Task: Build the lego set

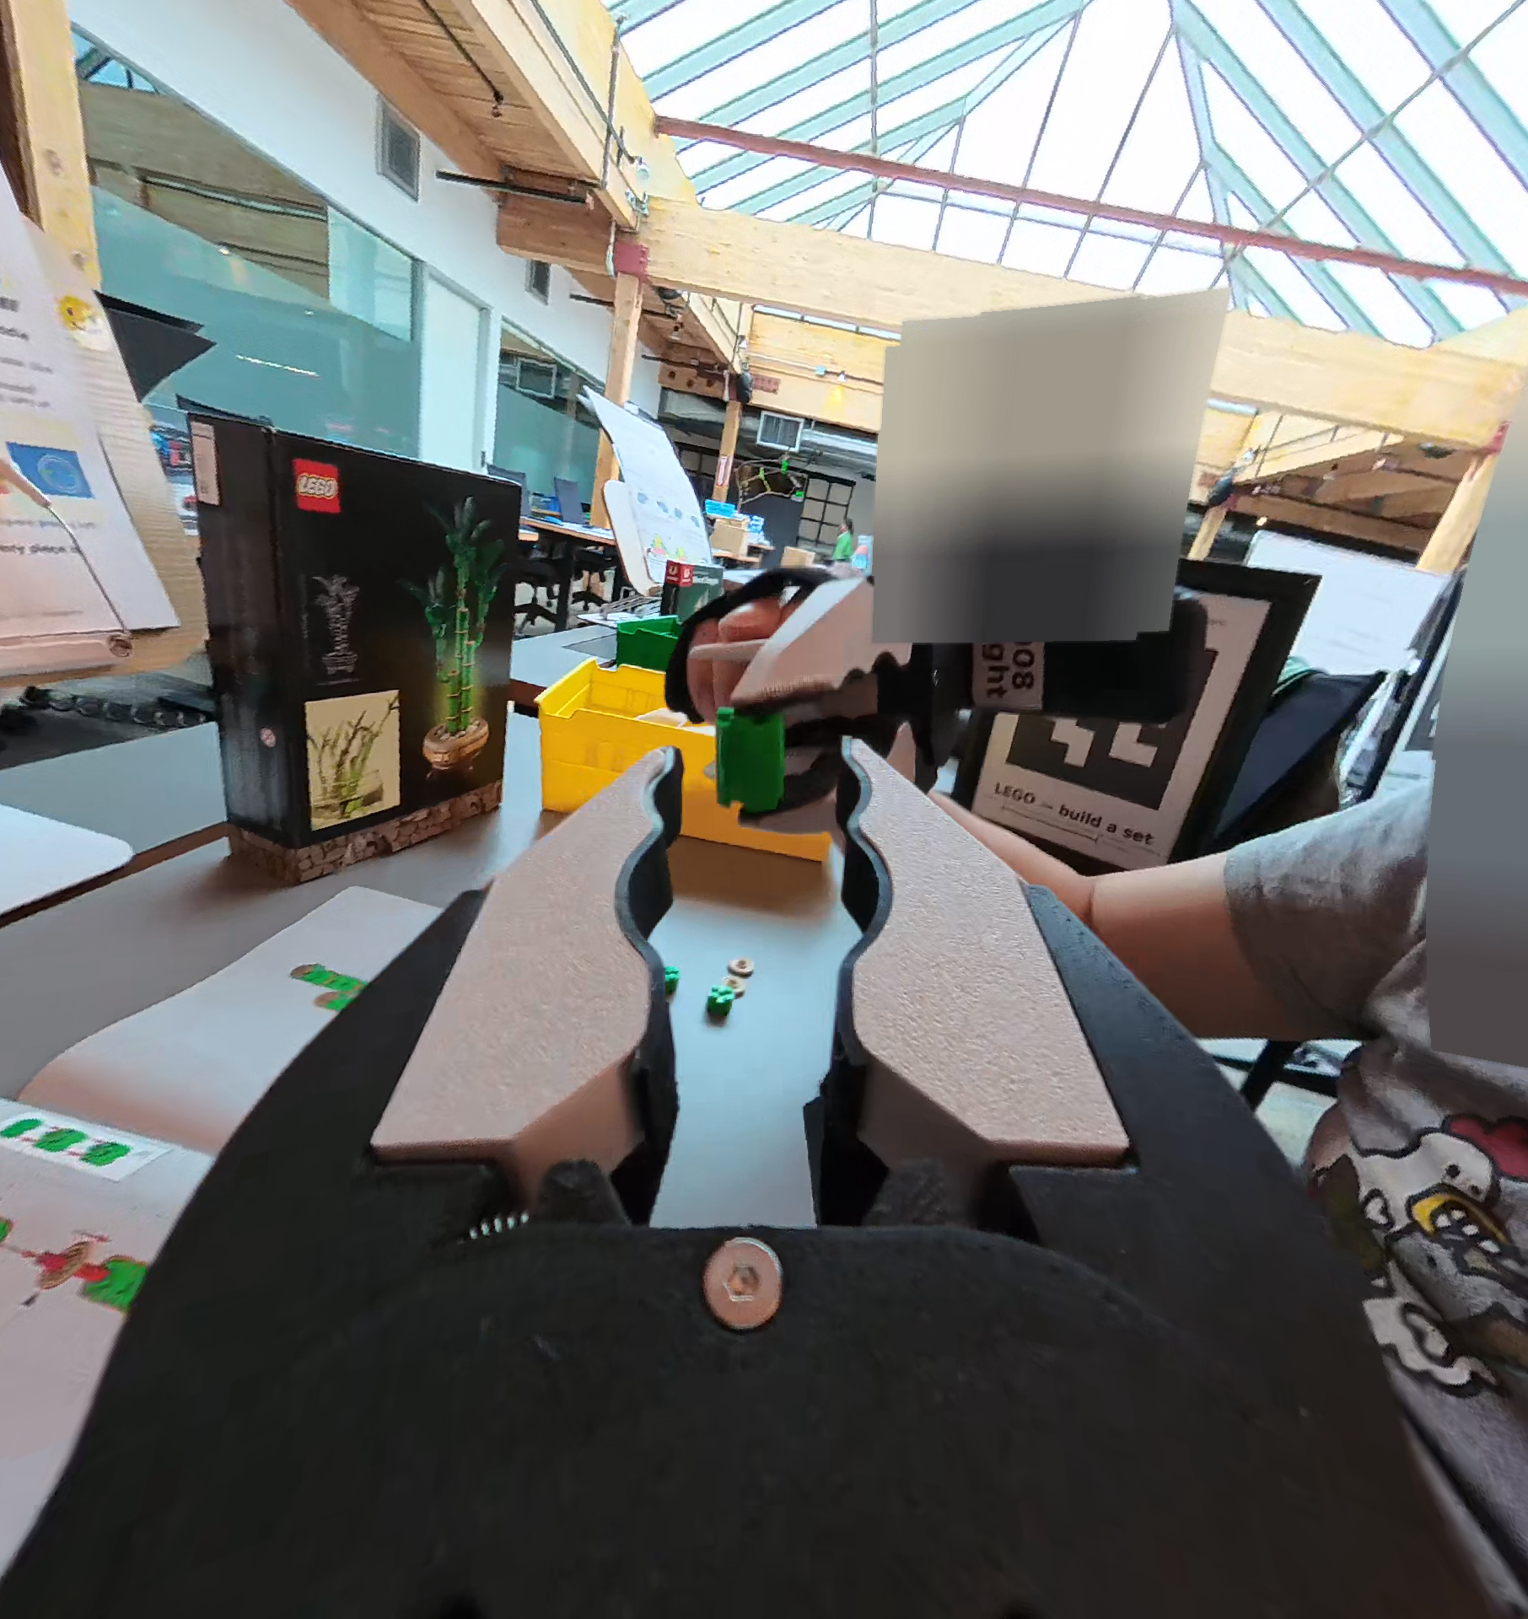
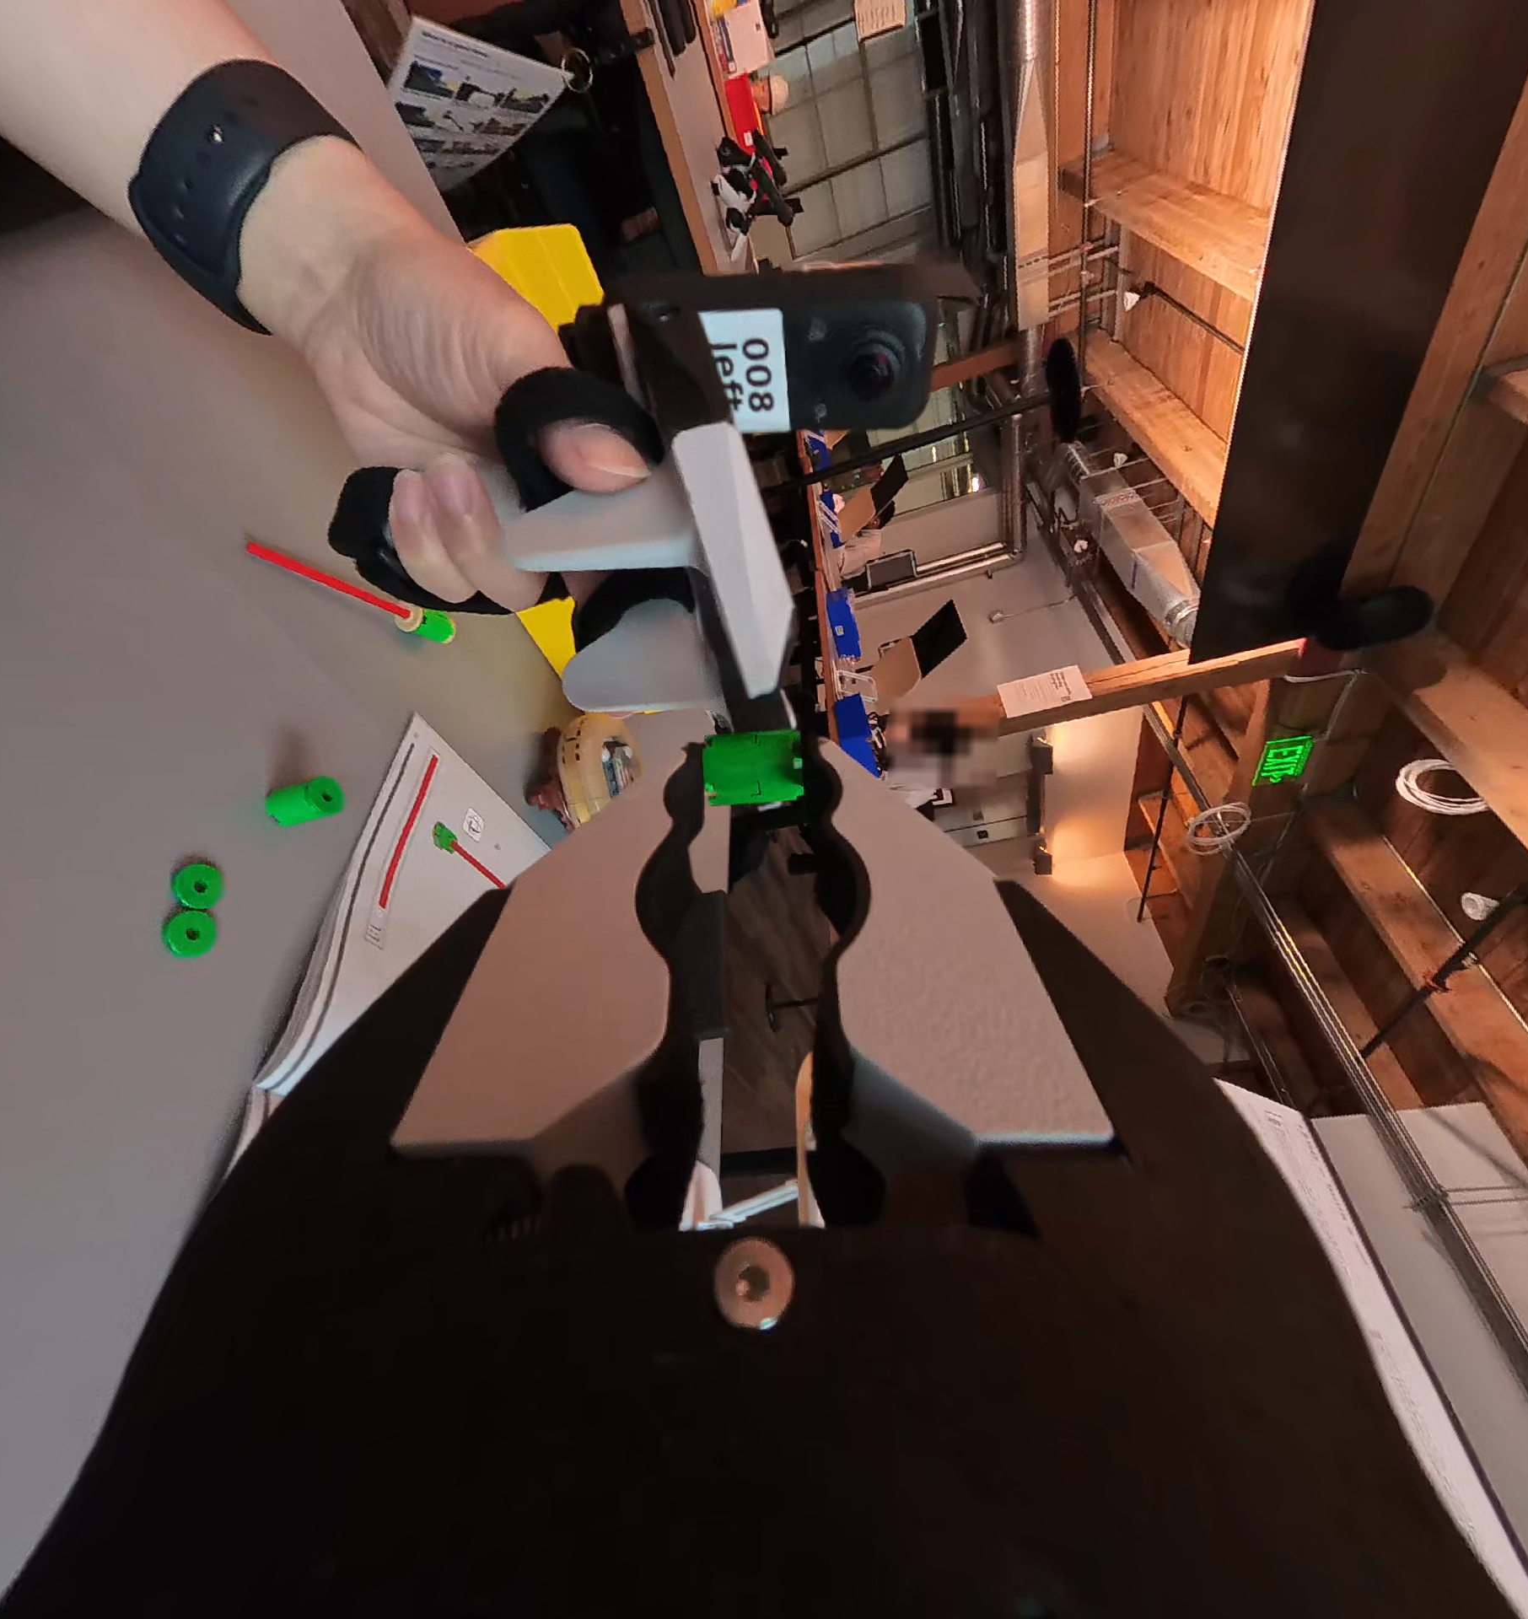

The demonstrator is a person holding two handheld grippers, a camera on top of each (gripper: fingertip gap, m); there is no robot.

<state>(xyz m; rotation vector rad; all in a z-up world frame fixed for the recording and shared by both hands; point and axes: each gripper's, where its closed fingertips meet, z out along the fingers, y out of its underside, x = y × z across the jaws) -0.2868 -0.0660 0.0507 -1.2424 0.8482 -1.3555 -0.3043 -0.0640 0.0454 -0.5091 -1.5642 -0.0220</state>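
Green lego piece (image 2: 753, 769) clamped at the tips of right tool (image 2: 756, 771), held up off the grey worktop (image 1: 743, 911), just ahead of left tool (image 1: 759, 767), whose fingers are apart, empty. Loose green pieces (image 2: 191, 911) on worktop beside instruction booklet (image 2: 410, 876).
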